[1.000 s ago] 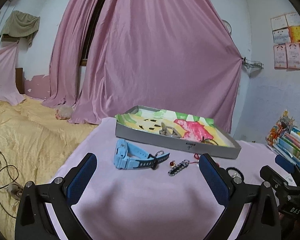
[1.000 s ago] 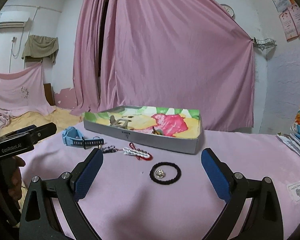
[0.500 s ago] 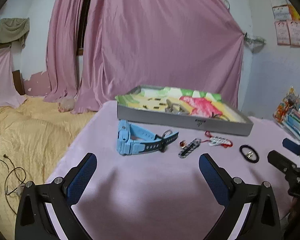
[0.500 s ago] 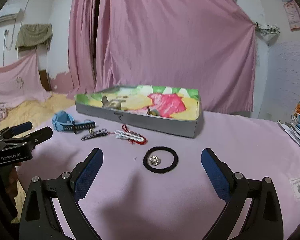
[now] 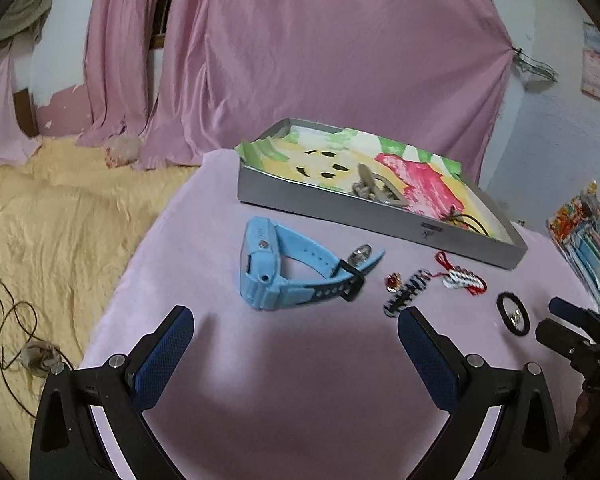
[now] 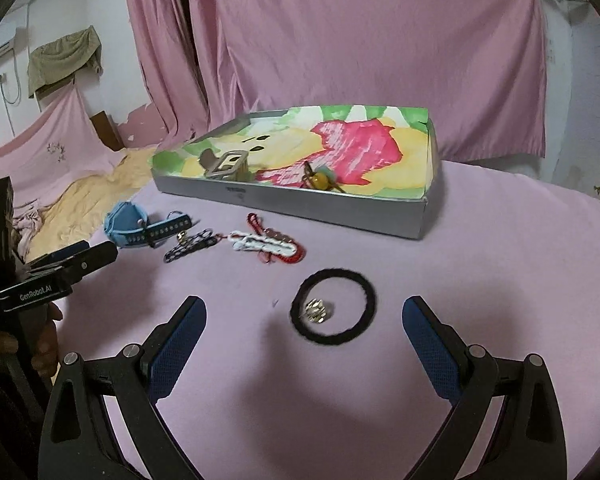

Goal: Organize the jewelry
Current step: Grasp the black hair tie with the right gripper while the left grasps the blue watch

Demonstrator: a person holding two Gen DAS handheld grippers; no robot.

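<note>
Black fabric hair tie (image 6: 333, 306) ringing a small silvery piece (image 6: 317, 309), flat on pink cloth (image 6: 480, 264) just ahead between the wide-spread, empty right gripper (image 6: 304, 330) fingers; left gripper (image 5: 295, 338) likewise spread, empty

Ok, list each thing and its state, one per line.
Left tongs: open, empty.
Right tongs: open, empty.
Box: open, holding a few pieces.
Blue watch: on the cloth, strap buckled.
Black hair tie: flat on the cloth, ringing a small shiny piece.
</note>
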